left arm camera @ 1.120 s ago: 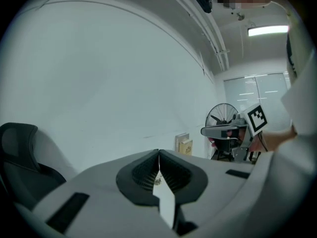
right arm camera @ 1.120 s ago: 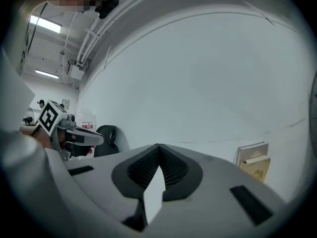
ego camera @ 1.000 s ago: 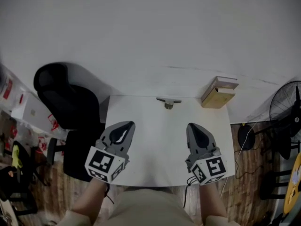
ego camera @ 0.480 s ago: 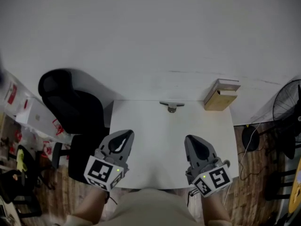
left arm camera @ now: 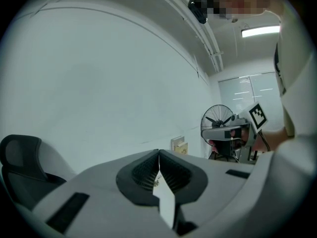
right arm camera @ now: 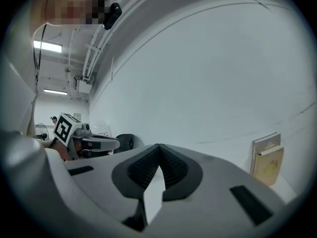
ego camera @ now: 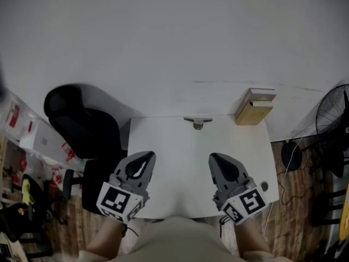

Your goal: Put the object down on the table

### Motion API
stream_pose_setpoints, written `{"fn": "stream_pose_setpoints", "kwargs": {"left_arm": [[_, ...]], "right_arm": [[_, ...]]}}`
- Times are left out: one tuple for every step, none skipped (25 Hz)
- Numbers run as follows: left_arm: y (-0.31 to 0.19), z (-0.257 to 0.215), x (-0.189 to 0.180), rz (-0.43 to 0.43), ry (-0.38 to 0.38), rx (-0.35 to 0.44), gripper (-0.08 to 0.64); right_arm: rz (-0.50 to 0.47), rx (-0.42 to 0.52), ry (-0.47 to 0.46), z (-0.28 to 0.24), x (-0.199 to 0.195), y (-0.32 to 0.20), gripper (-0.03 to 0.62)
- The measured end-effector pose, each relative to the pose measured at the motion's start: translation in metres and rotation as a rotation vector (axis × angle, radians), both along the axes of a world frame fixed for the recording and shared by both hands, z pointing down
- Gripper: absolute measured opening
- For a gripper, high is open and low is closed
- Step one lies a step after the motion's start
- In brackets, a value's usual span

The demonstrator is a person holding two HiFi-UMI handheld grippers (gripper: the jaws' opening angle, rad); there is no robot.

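White and nearly bare, the surface (ego camera: 182,165) carries only two things along its far edge. The small grey metal piece (ego camera: 197,121) lies flat at the middle of that edge, and nothing touches it. It looks like a short bar with a rounded knob below it, though it is too small to make out further. A tan book (ego camera: 254,107) stands at the far right corner.

The left gripper (ego camera: 145,156) and the right gripper (ego camera: 217,158) both hover over the near edge, well apart from the metal piece. In each gripper's own view the ribbed fingers (left arm camera: 171,170) are pressed together at the tips with nothing between them; the right fingers (right arm camera: 171,165) look the same.

If the metal piece is the object meant, the putting down looks finished, since it rests on the surface and both grippers are empty and drawn back toward the person. Nothing seems left to do beyond holding clear.
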State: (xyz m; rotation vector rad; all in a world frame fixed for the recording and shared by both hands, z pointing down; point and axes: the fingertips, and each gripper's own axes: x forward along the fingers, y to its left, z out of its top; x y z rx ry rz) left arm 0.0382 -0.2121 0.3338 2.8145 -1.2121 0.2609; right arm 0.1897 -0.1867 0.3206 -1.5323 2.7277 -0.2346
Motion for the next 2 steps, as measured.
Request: {"fn": "stream_pose_setpoints", "kwargs": {"left_arm": [[0.0004, -0.0008, -0.0007, 0.0, 0.0, 0.004, 0.021], [0.0007, -0.0017, -0.0015, 0.0, 0.0, 0.008, 0.021]], "right_arm": [[-0.002, 0.0, -0.001, -0.0005, -0.0008, 0.0011, 0.021], [-0.004, 0.0, -0.002, -0.0009, -0.0016, 0.0022, 0.021]]}}
